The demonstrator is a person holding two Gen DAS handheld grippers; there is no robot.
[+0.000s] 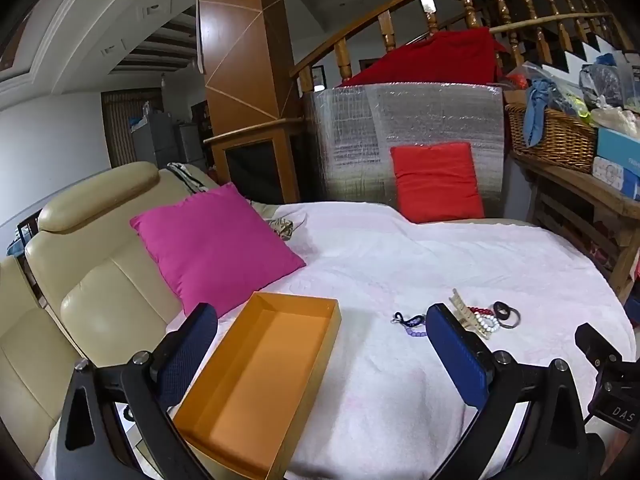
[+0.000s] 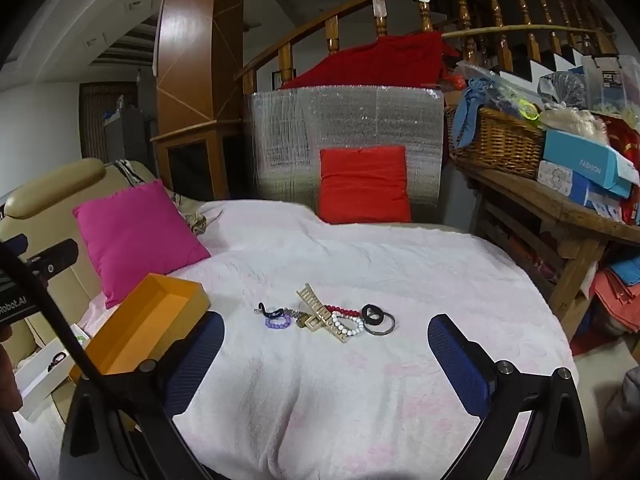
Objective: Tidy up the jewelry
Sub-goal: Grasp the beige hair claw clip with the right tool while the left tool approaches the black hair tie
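Note:
An empty orange box (image 1: 264,372) lies on the white blanket (image 1: 400,264); it also shows at the left of the right wrist view (image 2: 148,328). A pile of jewelry lies to its right: a purple bead bracelet (image 2: 277,323), a gold hair clip (image 2: 322,314), red beads (image 2: 342,311), a white bead bracelet (image 2: 348,326), a black ring (image 2: 372,314) and a metal bangle (image 2: 380,326). In the left wrist view the pile (image 1: 480,316) is partly hidden by my finger. My left gripper (image 1: 320,340) is open above the box. My right gripper (image 2: 326,344) is open and empty, short of the pile.
A pink cushion (image 1: 216,252) leans on the beige sofa back (image 1: 92,216) behind the box. A red cushion (image 2: 364,184) stands against a silver foil panel (image 2: 344,128). A wooden table (image 2: 560,208) with a wicker basket (image 2: 496,140) and boxes is at the right.

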